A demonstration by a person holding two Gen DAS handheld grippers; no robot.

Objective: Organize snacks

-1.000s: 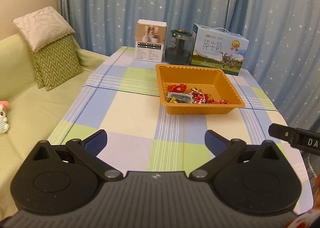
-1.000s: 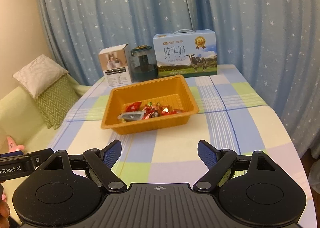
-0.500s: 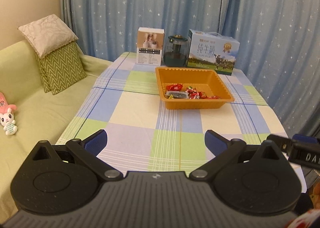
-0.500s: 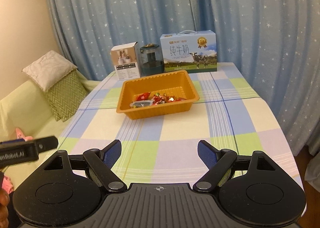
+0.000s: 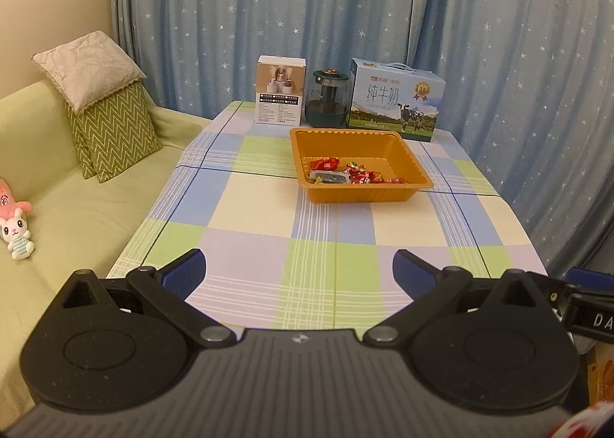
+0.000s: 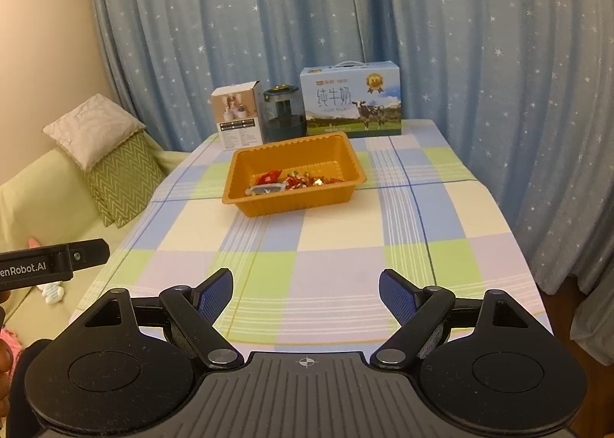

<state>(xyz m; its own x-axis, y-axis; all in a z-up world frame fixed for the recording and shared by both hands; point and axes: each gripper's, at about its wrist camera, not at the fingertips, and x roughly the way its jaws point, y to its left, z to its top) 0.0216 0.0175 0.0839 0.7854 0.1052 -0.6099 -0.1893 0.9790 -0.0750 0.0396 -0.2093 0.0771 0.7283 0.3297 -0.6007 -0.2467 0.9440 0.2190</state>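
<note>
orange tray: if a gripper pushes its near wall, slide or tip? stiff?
The orange tray is low and wide, so it should probably slide on the tablecloth, not tip. Thin ribbed walls may flex. It holds only a few wrapped snacks, so it is likely light.

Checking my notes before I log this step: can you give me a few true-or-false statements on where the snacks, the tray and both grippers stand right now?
1. The snacks lie inside the orange tray. True.
2. The left gripper is shut on a snack. False: its jaws stand wide apart with nothing between them.
3. The right gripper is open and empty. True.
4. The tray sits on the sofa. False: it sits on the checked tablecloth.
5. The milk carton stands behind the tray, near the curtain. True.
6. The dark jar stands inside the tray. False: it stands behind the tray, between the white box and the milk carton.
</note>
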